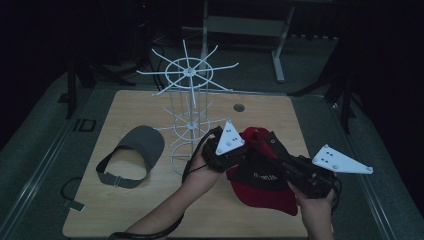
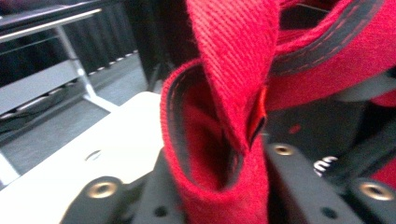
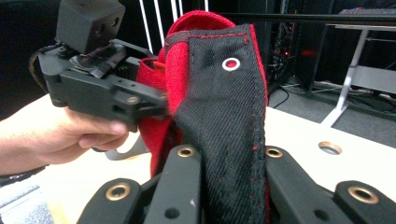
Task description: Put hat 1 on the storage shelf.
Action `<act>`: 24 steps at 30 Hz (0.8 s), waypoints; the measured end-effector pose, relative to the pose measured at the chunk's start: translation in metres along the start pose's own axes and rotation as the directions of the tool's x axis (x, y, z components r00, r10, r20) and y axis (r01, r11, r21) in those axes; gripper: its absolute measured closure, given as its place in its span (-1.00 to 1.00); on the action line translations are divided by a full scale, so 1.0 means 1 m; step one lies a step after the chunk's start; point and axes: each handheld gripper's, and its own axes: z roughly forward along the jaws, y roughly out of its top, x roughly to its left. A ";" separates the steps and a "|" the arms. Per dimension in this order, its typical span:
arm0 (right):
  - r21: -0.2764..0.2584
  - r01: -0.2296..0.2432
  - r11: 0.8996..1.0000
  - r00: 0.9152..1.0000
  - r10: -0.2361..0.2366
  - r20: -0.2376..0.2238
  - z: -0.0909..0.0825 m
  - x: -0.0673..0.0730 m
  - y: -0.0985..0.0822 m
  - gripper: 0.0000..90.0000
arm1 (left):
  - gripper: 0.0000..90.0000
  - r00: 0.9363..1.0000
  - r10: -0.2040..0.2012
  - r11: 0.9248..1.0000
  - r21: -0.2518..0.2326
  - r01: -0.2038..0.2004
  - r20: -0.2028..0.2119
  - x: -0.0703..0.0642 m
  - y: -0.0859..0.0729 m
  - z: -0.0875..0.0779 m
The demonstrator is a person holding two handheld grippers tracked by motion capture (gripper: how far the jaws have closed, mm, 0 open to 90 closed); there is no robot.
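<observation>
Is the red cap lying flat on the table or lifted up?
Lifted: both grippers' fingers clamp the red cap, left gripper, right gripper.

the high view looks forward and down on the table (image 1: 150,210) from afar; both gripper views sit right against the red cap (image 2: 224,93), their shared subject.

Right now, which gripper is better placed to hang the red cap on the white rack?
Left, probably. The left gripper, shut on the red cap, sits beside the white rack; the right gripper grips farther away.
</observation>
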 end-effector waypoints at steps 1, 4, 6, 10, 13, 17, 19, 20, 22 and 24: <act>-0.003 -0.003 1.000 1.000 0.003 0.006 -0.001 0.000 -0.001 0.88 | 0.92 1.000 -0.013 1.000 -0.002 0.013 -0.013 0.001 0.000 0.000; -0.003 -0.015 1.000 1.000 0.015 0.003 -0.001 -0.001 -0.005 0.88 | 0.95 0.999 -0.029 1.000 -0.007 0.029 -0.040 0.004 0.001 -0.001; 0.008 -0.013 1.000 1.000 0.013 0.001 0.001 0.001 -0.009 0.88 | 0.96 0.998 -0.004 1.000 -0.002 0.003 -0.066 0.002 0.001 -0.001; 0.002 -0.020 1.000 1.000 0.020 0.008 0.002 0.001 -0.013 0.87 | 0.97 0.997 0.007 1.000 -0.003 -0.007 -0.075 0.000 0.001 -0.001; -0.012 -0.034 0.999 0.999 0.034 0.010 -0.001 0.000 -0.015 0.85 | 0.97 0.997 0.022 1.000 -0.016 -0.023 -0.079 -0.003 0.003 -0.001; -0.025 -0.030 0.999 0.999 0.031 0.015 -0.007 -0.001 -0.016 0.67 | 0.97 0.994 0.067 0.997 -0.033 -0.070 -0.081 -0.009 0.006 -0.003; -0.025 -0.021 0.999 1.000 0.022 0.012 -0.011 -0.002 -0.017 0.50 | 0.97 0.993 0.080 0.996 -0.040 -0.084 -0.083 -0.012 0.007 -0.004; -0.021 -0.020 1.000 1.000 0.021 0.014 -0.012 -0.003 -0.018 0.46 | 0.97 0.993 0.085 0.995 -0.047 -0.089 -0.077 -0.012 0.007 -0.004; -0.013 -0.025 1.000 1.000 0.025 0.008 -0.016 -0.003 -0.020 0.34 | 0.97 0.992 0.092 0.994 -0.050 -0.097 -0.090 -0.013 0.008 -0.005; -0.001 -0.025 1.000 1.000 0.025 0.010 -0.019 -0.003 -0.021 0.25 | 0.97 0.992 0.093 0.994 -0.056 -0.098 -0.087 -0.013 0.009 -0.006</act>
